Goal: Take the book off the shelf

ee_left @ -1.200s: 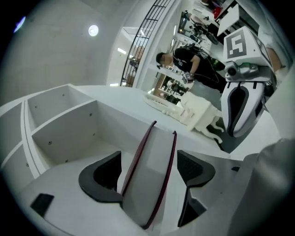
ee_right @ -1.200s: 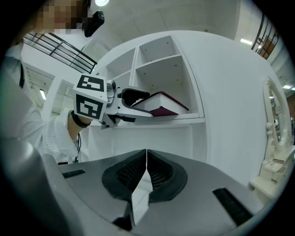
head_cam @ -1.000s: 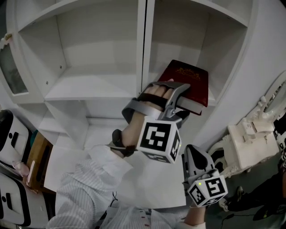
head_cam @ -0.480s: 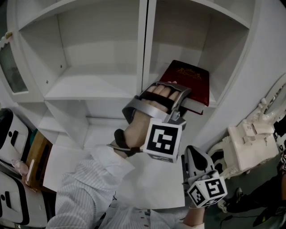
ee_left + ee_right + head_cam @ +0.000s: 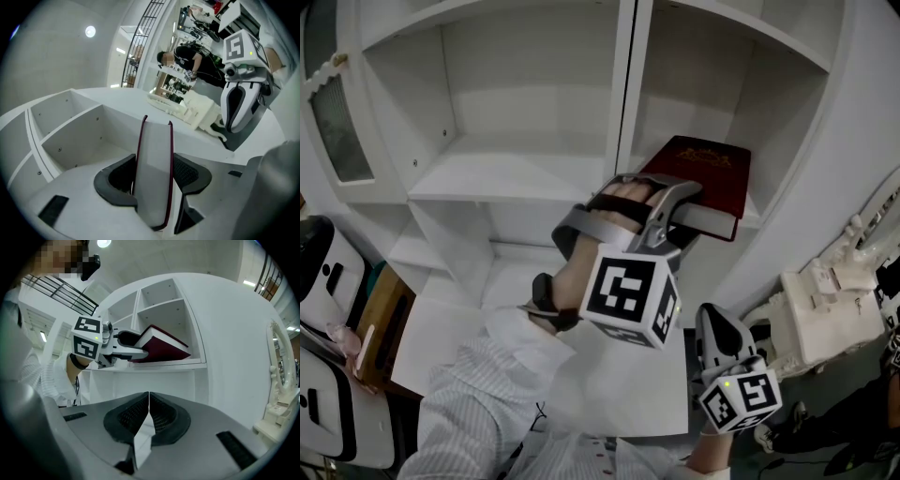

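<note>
A dark red book lies flat on the right-hand shelf board of a white bookcase, its near edge sticking out over the front. My left gripper has that edge between its jaws. In the left gripper view the book stands between the two pads, which are closing and press on its covers. My right gripper hangs lower right, away from the shelf, shut with nothing in it. From there the book looks tilted up at its near end in the left gripper.
A vertical divider separates the book's compartment from the bare left compartment. White ornate furniture stands at the right. A black-and-white device and a wooden piece sit at the left edge.
The left gripper's jaws have come together on the book's near edge. The hand and the book sit slightly further right in the head view. The right gripper has barely moved.
</note>
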A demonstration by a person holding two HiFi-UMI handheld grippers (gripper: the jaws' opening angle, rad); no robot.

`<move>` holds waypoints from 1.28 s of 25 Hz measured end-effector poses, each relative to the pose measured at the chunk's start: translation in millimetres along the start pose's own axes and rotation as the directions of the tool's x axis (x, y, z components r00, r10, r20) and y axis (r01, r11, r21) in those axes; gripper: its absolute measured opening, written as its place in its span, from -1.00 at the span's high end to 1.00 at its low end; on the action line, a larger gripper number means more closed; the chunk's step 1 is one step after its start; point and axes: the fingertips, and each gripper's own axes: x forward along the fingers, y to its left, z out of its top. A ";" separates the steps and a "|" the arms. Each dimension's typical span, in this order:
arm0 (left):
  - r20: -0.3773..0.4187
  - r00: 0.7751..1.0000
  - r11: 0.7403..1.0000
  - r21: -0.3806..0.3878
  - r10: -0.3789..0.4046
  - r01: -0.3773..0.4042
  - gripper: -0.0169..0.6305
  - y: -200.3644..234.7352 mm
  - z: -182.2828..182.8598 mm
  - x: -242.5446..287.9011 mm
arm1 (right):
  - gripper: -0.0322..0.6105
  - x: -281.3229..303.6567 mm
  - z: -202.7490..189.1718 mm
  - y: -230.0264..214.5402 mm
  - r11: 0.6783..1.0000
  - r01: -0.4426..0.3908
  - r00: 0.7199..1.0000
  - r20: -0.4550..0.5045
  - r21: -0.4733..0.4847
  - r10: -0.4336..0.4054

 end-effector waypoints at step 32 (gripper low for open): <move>0.164 0.972 0.872 -0.485 0.165 -0.066 0.23 7.6 15.3 -214.7 | 0.85 -14.7 16.1 87.7 0.989 -0.146 0.989 0.014 -0.014 0.146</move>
